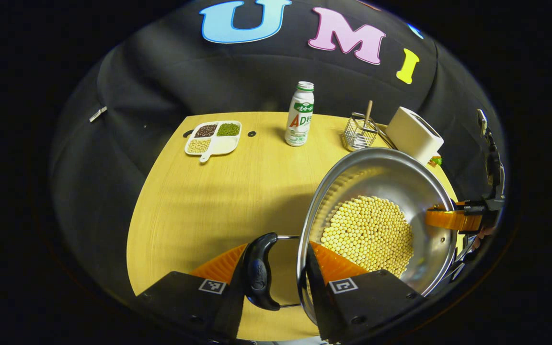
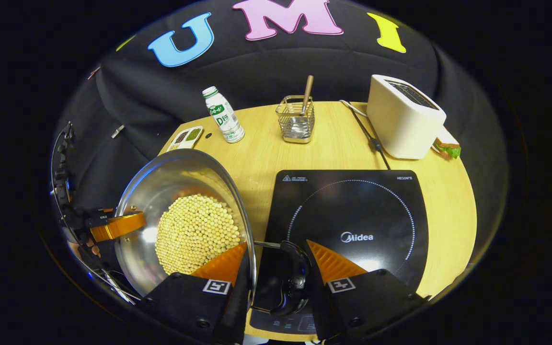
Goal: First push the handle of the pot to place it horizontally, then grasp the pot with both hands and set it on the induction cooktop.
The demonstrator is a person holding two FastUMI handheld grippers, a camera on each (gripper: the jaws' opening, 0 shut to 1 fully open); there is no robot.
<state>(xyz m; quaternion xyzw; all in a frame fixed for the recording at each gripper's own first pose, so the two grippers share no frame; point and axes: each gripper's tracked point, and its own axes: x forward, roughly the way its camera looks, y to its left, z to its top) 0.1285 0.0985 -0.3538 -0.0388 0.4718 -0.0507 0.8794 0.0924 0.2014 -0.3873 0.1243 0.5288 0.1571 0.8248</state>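
A steel pot (image 1: pixel 381 172) with soybeans (image 1: pixel 367 230) in it is held from both sides. My left gripper (image 1: pixel 278 247) is shut across the rim, one finger inside the wall and the other against the black side handle (image 1: pixel 259 270). My right gripper (image 2: pixel 277 243) clamps the opposite rim and black handle (image 2: pixel 290 278) the same way. Each gripper also shows across the pot: the right gripper (image 1: pixel 453 219) and the left gripper (image 2: pixel 118 225). The pot (image 2: pixel 161 182) is just left of the black induction cooktop (image 2: pixel 352 211), its right handle over the cooktop's left edge. Its base is hidden.
On the wooden table (image 1: pixel 209 201) stand a divided dish of beans (image 1: pixel 213 136), a drink bottle (image 1: pixel 300 115), a wire basket (image 2: pixel 296 120) with a wooden stick, and a white toaster (image 2: pixel 403 120) with its cord (image 2: pixel 369 134). A sandwich (image 2: pixel 446 146) lies beside the toaster.
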